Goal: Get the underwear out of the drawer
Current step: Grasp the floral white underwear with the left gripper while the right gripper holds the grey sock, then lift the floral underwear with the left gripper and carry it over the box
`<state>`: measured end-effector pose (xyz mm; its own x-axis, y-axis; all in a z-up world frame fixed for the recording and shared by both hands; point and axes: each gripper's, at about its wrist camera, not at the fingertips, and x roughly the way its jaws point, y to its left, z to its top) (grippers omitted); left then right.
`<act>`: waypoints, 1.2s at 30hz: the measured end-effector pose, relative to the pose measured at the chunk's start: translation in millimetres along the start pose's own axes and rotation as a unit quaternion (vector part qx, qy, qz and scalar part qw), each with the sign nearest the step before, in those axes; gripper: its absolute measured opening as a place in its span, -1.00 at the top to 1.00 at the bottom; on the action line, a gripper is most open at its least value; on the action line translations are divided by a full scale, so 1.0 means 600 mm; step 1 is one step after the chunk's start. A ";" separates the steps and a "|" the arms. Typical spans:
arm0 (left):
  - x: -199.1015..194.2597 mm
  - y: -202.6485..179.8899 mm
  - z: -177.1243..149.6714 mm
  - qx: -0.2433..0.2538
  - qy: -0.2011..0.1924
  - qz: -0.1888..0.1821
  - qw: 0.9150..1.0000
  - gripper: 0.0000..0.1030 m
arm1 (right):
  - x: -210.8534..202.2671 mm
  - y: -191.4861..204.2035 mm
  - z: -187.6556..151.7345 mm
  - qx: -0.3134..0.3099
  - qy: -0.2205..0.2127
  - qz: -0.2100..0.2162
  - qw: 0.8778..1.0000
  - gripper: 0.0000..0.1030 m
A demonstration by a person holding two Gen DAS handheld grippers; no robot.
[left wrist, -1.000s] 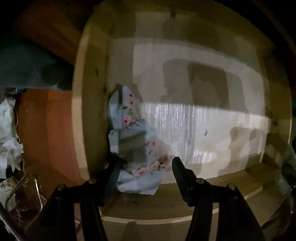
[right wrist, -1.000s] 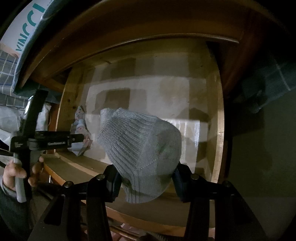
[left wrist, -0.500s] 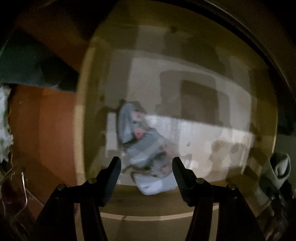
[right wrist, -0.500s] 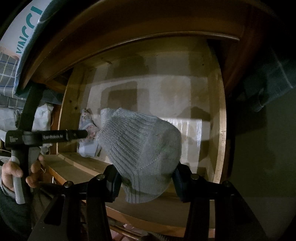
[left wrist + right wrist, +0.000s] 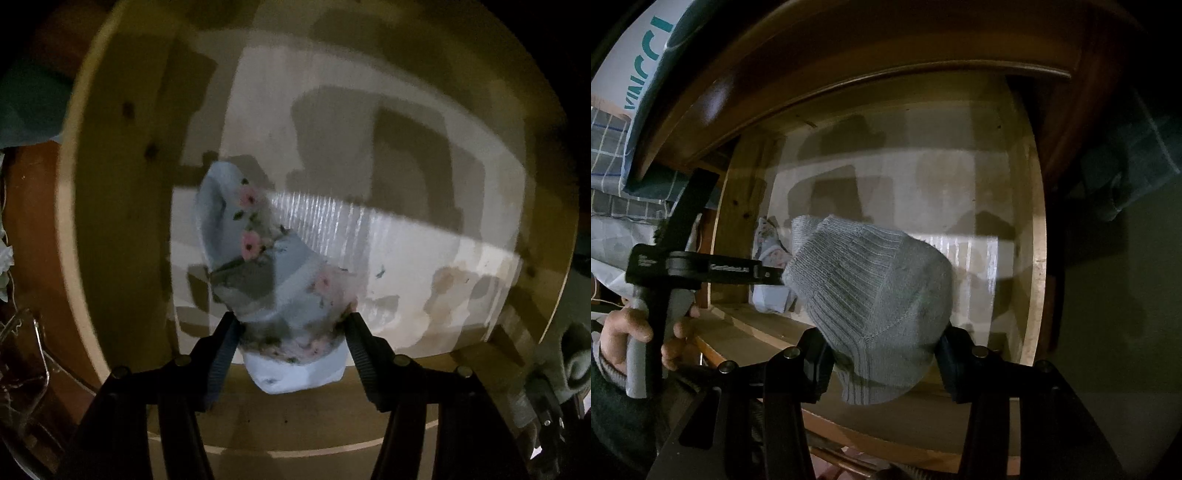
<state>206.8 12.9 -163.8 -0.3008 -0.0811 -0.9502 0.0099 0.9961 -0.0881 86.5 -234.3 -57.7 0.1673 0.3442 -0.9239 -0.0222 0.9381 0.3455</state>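
Observation:
The open wooden drawer (image 5: 110,229) fills both views. A light blue floral garment (image 5: 273,280) lies near the drawer's left front corner. My left gripper (image 5: 291,332) has its fingers on either side of the garment's near end, touching it; the jaws stand wide. The garment also shows in the right wrist view (image 5: 770,254), behind the left gripper body (image 5: 701,269). My right gripper (image 5: 884,347) is shut on a grey ribbed knit garment (image 5: 875,295) and holds it above the drawer's front edge.
The drawer bottom (image 5: 424,221) is pale and bare to the right. A dark wood cabinet top (image 5: 849,55) overhangs the drawer. A dark cloth (image 5: 1126,166) hangs at the right. A checked fabric and printed bag (image 5: 635,74) sit at the left.
My left gripper has moved forward and right, so the floral garment now sits between its fingers. My right gripper holds the grey knit in the same place.

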 end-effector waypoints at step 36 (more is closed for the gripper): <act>-0.138 -0.018 -0.156 0.079 -0.208 -0.016 0.975 0.54 | 0.001 0.017 -0.001 -0.006 0.002 -0.043 0.999 0.14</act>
<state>142.6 12.2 -56.1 0.1086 -0.1530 -0.9822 0.1640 0.9773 -0.1342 86.0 -224.3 -54.5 0.1661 0.2623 -0.9506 -0.0200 0.9647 0.2627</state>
